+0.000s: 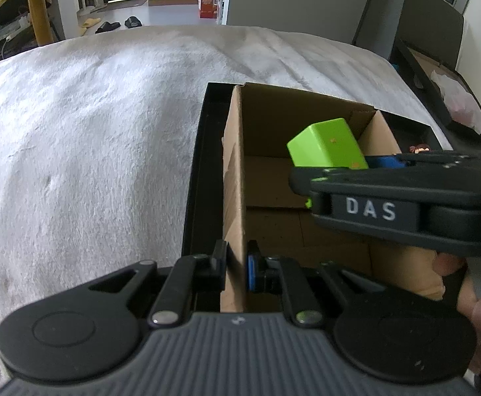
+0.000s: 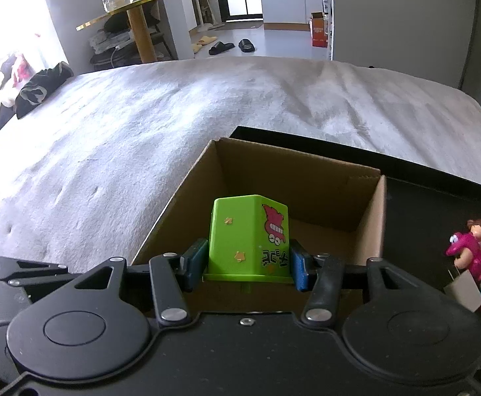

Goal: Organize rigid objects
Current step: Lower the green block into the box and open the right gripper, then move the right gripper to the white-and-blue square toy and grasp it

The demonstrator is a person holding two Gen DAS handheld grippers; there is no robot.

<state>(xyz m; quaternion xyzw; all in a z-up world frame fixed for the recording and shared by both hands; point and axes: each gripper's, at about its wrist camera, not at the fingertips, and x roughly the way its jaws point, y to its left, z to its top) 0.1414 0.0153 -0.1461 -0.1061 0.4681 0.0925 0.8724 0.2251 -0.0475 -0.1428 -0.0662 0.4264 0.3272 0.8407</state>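
An open cardboard box [image 1: 233, 178] [image 2: 174, 204] stands inside a black tray [image 1: 195, 171] [image 2: 405, 171] on a bed with a white fleece cover. My left gripper [image 1: 237, 265] is shut on the box's near left wall, one finger outside and one inside. My right gripper [image 2: 247, 260] is shut on a lime green box with a red cartoon sticker [image 2: 248, 237] and holds it over the cardboard box's opening. In the left wrist view the green box [image 1: 326, 147] shows above the right gripper's body [image 1: 398, 204].
A pink toy figure [image 2: 473, 250] with a paper tag sits in the tray to the right of the cardboard box. The bed cover [image 1: 91, 125] spreads left and ahead. A second dark tray [image 1: 445, 82] lies at the far right.
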